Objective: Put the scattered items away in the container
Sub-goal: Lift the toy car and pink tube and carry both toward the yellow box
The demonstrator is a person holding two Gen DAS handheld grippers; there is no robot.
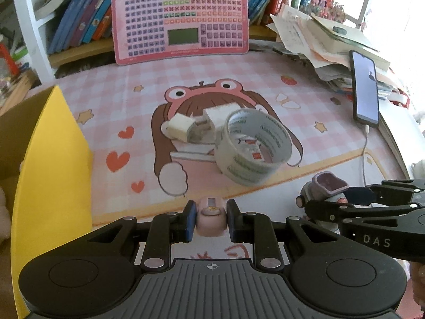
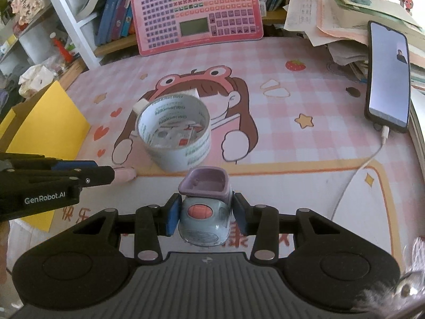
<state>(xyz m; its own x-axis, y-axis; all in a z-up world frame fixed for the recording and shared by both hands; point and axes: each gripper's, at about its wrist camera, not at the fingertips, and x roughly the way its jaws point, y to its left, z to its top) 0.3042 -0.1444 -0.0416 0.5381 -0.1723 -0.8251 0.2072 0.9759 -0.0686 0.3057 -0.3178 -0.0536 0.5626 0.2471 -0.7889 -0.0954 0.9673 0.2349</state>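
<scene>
Tape roll [image 1: 252, 147] at worktop [image 1: 332, 138] centre, two chargers [image 1: 202, 123] just behind; box [image 1: 50, 164] left, phone [image 1: 365, 87] right, keyboard board [image 1: 180, 16] rear.

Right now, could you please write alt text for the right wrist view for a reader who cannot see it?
The right hand-held gripper grips a small blue-grey toy car with a purple tub on top, above a pink cartoon desk mat. Just beyond stands a roll of clear tape; the left hand-held gripper enters from the left beside a yellow-lined cardboard box.

Propped phone [image 2: 388, 74], pink keyboard toy [image 1: 180, 17]
</scene>
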